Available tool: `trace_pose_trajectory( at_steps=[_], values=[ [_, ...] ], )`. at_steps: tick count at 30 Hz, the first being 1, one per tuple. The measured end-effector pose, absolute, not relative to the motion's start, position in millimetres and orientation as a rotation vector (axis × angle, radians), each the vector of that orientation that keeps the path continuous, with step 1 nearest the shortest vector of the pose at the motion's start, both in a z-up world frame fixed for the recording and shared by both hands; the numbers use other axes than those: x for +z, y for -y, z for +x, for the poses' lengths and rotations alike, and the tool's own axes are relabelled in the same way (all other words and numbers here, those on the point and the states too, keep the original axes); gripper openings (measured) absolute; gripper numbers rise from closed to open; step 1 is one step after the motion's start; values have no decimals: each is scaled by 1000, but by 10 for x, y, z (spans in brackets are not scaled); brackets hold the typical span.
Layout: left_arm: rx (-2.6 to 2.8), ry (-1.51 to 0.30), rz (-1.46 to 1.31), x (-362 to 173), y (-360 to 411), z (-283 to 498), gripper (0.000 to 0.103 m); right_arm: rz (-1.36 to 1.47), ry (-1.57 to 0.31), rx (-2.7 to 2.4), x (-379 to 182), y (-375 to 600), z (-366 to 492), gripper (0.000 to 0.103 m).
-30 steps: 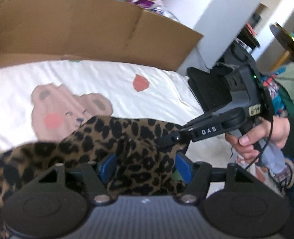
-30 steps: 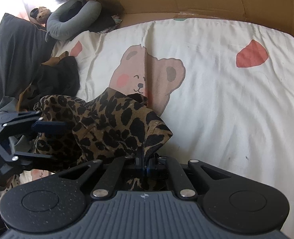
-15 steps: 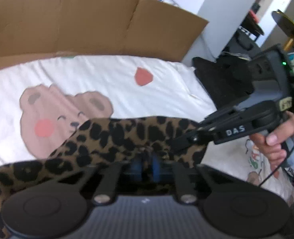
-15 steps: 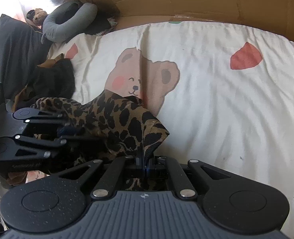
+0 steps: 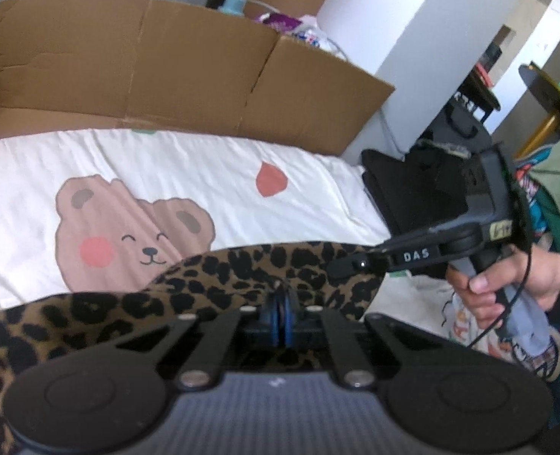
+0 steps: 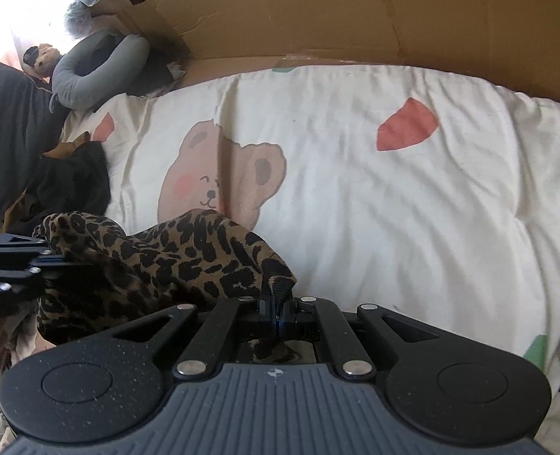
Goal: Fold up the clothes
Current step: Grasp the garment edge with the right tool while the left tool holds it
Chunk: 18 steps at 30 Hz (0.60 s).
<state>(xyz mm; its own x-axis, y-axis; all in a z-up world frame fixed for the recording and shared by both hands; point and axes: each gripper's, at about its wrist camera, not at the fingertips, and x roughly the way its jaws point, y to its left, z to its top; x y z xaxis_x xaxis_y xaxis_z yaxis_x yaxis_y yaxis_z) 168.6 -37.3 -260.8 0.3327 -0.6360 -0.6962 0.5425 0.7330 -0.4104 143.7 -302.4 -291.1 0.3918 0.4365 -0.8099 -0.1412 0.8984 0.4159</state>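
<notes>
A brown, black-spotted leopard-print garment (image 5: 242,276) hangs stretched between the two handheld grippers above a bed covered by a cream sheet (image 6: 412,204) printed with a pink-brown smiling bear face (image 6: 219,182) and red petal shapes. The left gripper (image 5: 281,305) has its blue-padded fingers (image 5: 273,316) pressed together on the fabric's upper edge, the cloth trailing off to the lower left. The right gripper (image 6: 276,305) likewise has its fingers clamped on a bunched corner of the same garment, and in the left wrist view its black body, marked "DAS", is gripped by a person's hand (image 5: 507,284). A flattened brown cardboard sheet (image 5: 147,64) stands along the far side of the bed. A grey curved cushion (image 6: 98,68) and a dark crumpled cloth (image 6: 71,182) lie near the bed's head.
</notes>
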Motion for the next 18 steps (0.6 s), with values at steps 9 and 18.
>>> trace_pose_trajectory(
  at_steps=[9,18],
  values=[
    [-728,-940,-186,-2425,147,1584,4,318,-1092,285,-2816,3389,1283,0],
    [-665,-948,-216,-2337,-107,1496,3,357,-1085,167,-2768,3822,1056,0]
  ],
)
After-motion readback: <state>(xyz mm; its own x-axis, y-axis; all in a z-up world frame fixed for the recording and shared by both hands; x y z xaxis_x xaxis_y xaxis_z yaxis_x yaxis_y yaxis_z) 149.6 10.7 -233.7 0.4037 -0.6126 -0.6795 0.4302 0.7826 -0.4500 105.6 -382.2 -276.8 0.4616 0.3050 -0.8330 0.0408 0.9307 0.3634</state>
